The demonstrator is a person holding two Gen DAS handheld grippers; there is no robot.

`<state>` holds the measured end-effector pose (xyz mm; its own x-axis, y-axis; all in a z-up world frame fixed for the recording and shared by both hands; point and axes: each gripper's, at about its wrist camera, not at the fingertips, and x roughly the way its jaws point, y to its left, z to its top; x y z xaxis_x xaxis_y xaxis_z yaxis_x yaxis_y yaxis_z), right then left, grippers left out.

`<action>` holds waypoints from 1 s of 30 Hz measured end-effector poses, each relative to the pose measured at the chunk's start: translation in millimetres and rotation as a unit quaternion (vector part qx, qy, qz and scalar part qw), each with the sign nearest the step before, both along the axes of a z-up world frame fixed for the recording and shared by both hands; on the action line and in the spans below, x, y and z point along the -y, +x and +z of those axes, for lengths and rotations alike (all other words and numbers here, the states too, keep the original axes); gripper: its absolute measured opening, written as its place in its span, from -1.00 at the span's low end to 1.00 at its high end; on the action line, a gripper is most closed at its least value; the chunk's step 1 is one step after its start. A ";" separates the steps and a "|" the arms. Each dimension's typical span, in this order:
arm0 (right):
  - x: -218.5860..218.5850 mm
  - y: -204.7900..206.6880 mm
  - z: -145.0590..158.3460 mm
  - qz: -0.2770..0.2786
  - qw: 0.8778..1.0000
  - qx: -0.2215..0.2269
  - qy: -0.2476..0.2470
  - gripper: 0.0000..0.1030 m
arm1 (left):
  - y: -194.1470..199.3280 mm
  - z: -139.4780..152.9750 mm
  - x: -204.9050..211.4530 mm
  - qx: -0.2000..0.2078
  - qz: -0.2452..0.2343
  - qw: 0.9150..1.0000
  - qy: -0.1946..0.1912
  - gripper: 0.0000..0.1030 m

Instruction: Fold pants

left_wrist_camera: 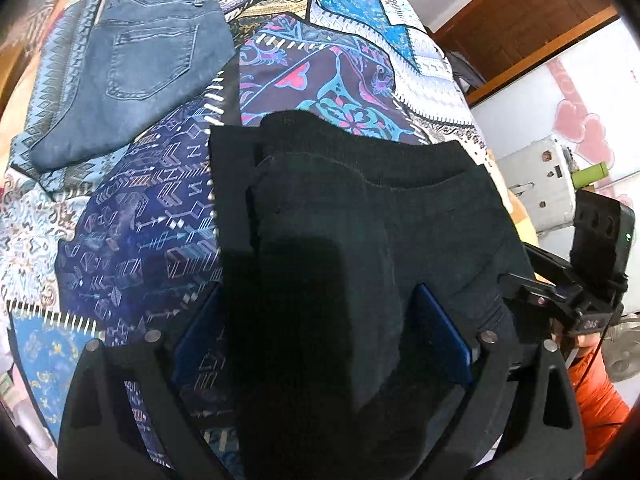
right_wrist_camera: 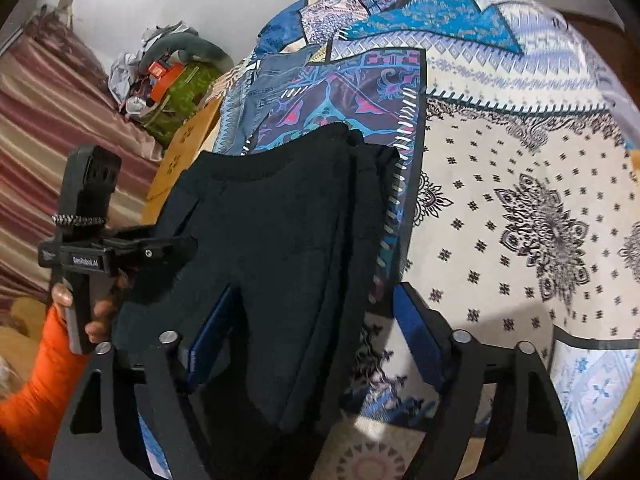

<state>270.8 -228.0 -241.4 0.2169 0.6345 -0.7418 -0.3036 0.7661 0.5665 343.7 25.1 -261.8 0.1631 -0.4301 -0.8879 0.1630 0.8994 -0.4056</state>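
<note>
Folded black pants (left_wrist_camera: 360, 220) lie on the patterned bed cover, waistband toward the far side; they also show in the right wrist view (right_wrist_camera: 280, 240). My left gripper (left_wrist_camera: 320, 332) is open, its blue pads (left_wrist_camera: 440, 332) spread either side of the pants' near end, with dark cloth between them. My right gripper (right_wrist_camera: 320, 340) is open too, one blue pad (right_wrist_camera: 212, 332) resting on the pants and the other pad (right_wrist_camera: 416, 328) over the cover beside them. Whether either one touches the cloth is unclear. The other gripper shows in each view at the pants' side.
Folded blue jeans (left_wrist_camera: 132, 72) lie at the far left of the bed cover (left_wrist_camera: 320, 60); they show in the right wrist view (right_wrist_camera: 268, 80) beyond the black pants. A green bag with clutter (right_wrist_camera: 180, 92) stands past the bed's edge. A white appliance (left_wrist_camera: 540, 184) is at right.
</note>
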 end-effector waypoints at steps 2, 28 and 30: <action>-2.3 3.8 -1.1 0.000 1.000 -0.008 0.008 0.22 | 1.4 1.3 2.7 0.004 -0.002 1.000 -0.001 0.83; -48.2 15.0 89.2 0.043 0.992 0.116 -0.036 -0.63 | -29.7 107.6 -10.2 0.186 0.055 0.980 0.036 -0.39; -55.2 19.0 100.3 0.044 0.989 0.136 -0.035 -0.63 | -29.4 118.8 -18.1 0.202 0.065 0.977 0.039 -0.39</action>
